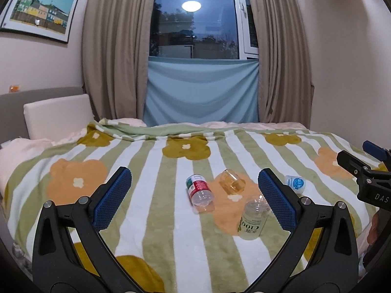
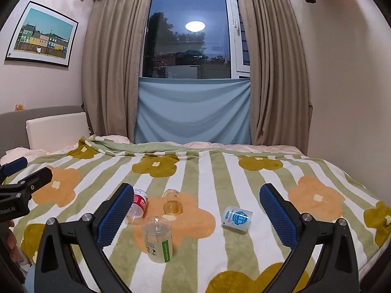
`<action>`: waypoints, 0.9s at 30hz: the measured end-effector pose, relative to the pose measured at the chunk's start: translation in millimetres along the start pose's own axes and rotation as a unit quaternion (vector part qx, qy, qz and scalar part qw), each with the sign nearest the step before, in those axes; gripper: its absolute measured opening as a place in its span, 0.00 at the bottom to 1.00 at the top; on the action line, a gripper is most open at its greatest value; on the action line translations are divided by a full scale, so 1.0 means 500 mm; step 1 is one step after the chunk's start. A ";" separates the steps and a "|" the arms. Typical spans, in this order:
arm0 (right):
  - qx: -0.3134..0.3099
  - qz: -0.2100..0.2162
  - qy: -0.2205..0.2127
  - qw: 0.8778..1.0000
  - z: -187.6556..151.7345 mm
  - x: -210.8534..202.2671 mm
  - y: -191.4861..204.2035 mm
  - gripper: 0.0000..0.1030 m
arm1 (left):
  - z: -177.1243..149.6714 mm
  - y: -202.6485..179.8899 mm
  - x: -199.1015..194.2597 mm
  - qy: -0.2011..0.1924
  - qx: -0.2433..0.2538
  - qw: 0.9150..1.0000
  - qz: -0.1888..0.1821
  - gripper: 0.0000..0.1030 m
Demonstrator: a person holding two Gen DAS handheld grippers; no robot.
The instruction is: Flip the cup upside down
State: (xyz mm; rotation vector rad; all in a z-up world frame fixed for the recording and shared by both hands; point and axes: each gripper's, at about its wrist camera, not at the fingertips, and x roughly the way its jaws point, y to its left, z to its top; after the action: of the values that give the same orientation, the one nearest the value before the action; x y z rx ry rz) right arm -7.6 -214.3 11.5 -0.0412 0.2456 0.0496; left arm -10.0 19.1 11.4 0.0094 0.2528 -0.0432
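Green-banded clear cup (upside down) reads "C100"; both tongs gape.

Flowered striped blanket on bed; beige curtains, window, framed picture.

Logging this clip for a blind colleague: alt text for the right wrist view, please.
Open right gripper above a flowered blanket holding four cut bottle cups: a green-labelled cup standing inverted, with red-labelled, amber and blue-printed ones on their sides. Curtained window behind.

Four small cups lie scattered on the flowered blanket.
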 end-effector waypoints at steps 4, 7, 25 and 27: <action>0.005 -0.002 0.003 1.000 -0.002 0.001 -0.004 1.00 | 0.000 -0.006 0.001 -0.001 0.002 1.000 -0.003 1.00; 0.005 -0.003 0.004 1.000 -0.002 0.001 -0.006 1.00 | 0.001 -0.010 0.003 0.000 0.004 1.000 -0.005 1.00; 0.006 -0.008 0.004 1.000 -0.004 -0.005 -0.016 1.00 | 0.006 -0.032 0.000 -0.003 0.011 1.000 -0.015 1.00; 0.007 -0.007 0.004 1.000 -0.004 -0.005 -0.017 1.00 | 0.006 -0.032 0.000 -0.003 0.011 1.000 -0.013 1.00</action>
State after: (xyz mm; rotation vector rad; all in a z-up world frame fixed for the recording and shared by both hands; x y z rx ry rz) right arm -10.1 -223.0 10.4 -0.0283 0.2543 0.0335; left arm -10.2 2.9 14.4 0.0270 0.2460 -0.0727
